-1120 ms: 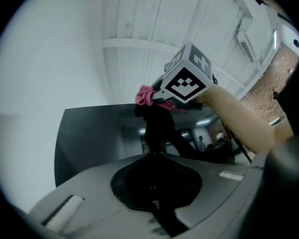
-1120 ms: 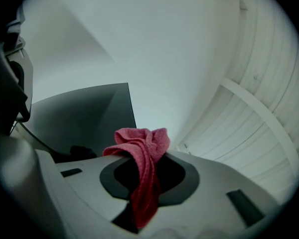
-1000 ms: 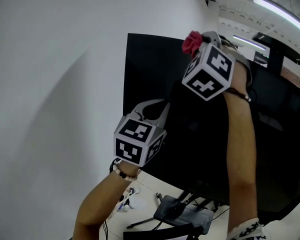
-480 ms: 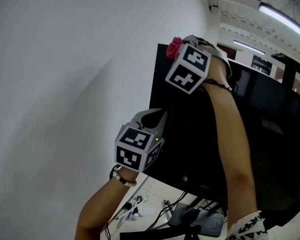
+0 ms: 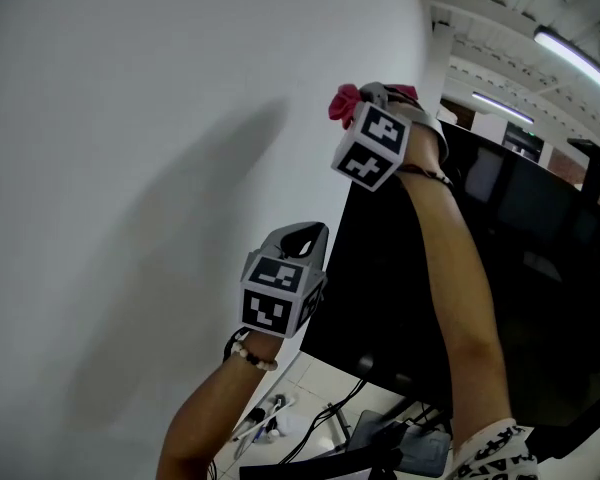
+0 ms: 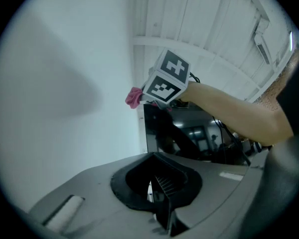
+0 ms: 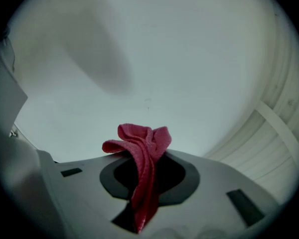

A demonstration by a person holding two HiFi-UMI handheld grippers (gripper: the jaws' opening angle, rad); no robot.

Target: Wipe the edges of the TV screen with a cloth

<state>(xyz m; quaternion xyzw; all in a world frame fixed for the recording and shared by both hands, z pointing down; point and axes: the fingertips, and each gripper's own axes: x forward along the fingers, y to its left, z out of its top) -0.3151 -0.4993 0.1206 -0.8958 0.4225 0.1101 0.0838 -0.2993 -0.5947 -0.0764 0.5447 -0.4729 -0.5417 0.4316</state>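
At top-left corner of TV (image 5: 540, 268): right gripper (image 7: 143, 193), jaws clamped on pink cloth (image 5: 344, 102), has slid left along top edge. Top edge likely wiped; left edge next. Left gripper (image 6: 157, 198) closed, empty, beside TV.

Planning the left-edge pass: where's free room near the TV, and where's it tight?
Free: bare wall left of the TV, between the right gripper holding the cloth above and the left gripper below. Tight: under the TV, cables and stand base.
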